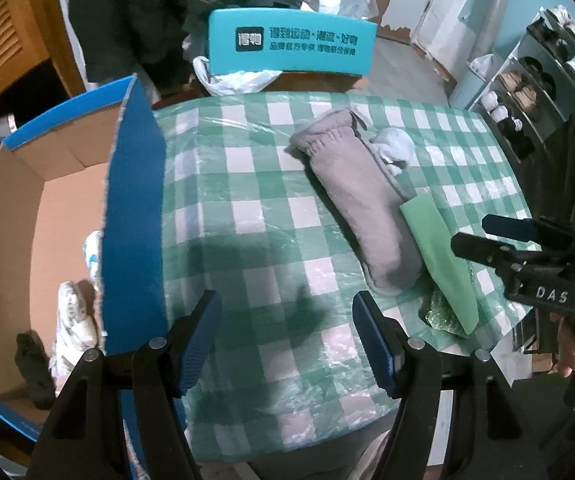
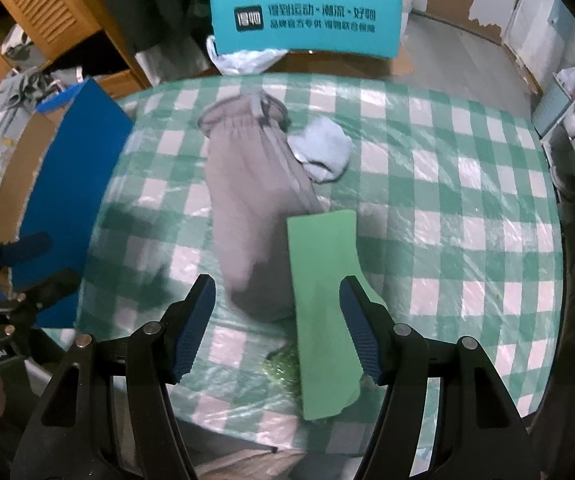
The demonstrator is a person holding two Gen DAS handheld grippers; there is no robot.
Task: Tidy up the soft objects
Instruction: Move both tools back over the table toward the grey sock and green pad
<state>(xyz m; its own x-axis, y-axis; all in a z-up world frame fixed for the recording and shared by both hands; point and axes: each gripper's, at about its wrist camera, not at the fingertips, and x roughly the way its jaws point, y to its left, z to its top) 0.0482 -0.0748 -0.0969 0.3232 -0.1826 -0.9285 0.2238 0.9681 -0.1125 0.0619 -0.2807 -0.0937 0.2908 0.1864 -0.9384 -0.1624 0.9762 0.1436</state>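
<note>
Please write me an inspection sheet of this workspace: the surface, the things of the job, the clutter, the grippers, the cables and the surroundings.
Surface: table under a green and white checked cloth with clear plastic over it.
Job's things: grey sock lies lengthwise; green sock overlaps its near end; light blue sock touches its far end; cardboard box with blue sides at the table's left holds a white patterned sock and a dark sock.
Clutter: shiny green object partly under the green sock.
Grippers: left gripper open, empty, above bare cloth; right gripper open, straddling the green sock, not gripping.
Cables: nothing seen.
Surroundings: teal chair back, shoe rack, wooden cabinet.
</note>
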